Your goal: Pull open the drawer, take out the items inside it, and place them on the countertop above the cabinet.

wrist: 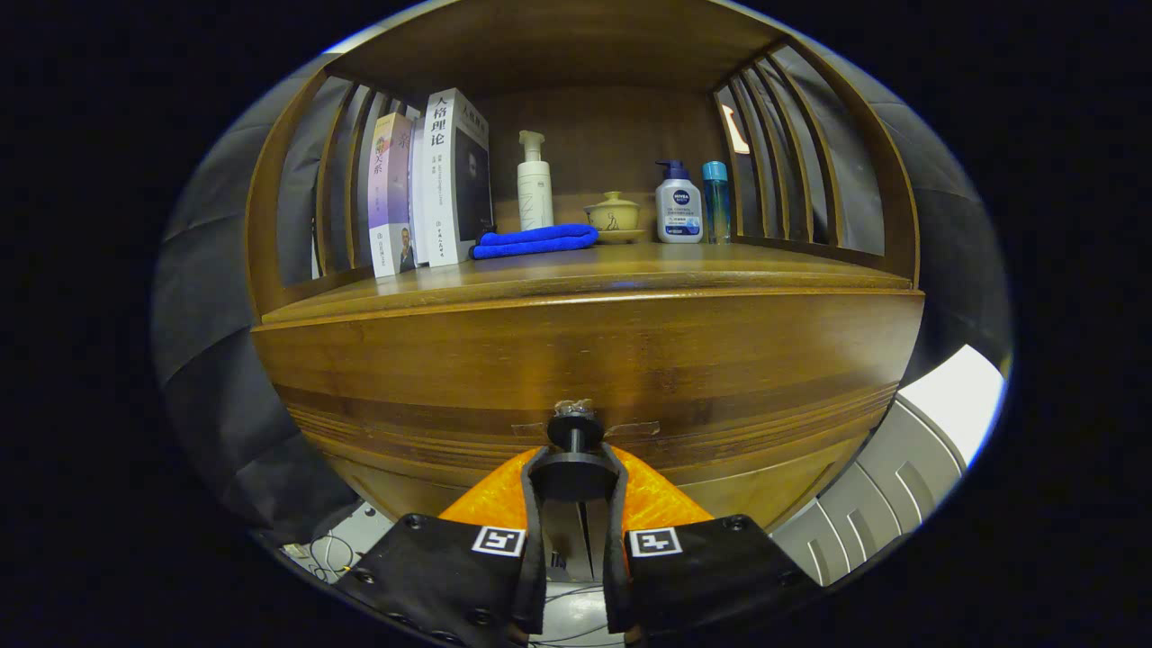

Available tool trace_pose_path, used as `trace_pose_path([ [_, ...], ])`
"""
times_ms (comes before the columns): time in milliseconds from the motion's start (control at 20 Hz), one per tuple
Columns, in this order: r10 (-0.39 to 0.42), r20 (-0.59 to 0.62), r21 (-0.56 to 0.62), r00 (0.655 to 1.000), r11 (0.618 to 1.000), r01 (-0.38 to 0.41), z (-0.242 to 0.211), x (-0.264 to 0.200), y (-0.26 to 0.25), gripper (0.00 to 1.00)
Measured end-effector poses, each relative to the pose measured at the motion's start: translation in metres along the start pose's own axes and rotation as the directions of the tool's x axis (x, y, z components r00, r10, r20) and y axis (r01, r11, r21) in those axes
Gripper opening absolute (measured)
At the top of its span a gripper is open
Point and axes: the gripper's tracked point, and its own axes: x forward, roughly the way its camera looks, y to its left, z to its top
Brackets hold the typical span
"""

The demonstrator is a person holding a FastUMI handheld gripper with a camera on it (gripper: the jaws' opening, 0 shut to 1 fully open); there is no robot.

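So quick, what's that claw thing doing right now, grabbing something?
Gripper: closed on the round black drawer knob, one finger on each side of it. The drawer front looks shut, not yet pulled.

home-like booth | wooden cabinet (585, 360) shelf: books (432, 180), toiletry bottles (679, 207) (plus lidded teacup (613, 214))

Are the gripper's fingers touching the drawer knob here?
Touching. In the gripper view, both fingers press the sides of the drawer knob, with no gap visible either side.
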Motion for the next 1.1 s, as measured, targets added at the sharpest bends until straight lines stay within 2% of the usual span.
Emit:
trace_pose_path([
  [1100,0.035,0.016,-0.064,0.999,0.997,-0.033,-0.029,-0.074,0.000,0.28],
])
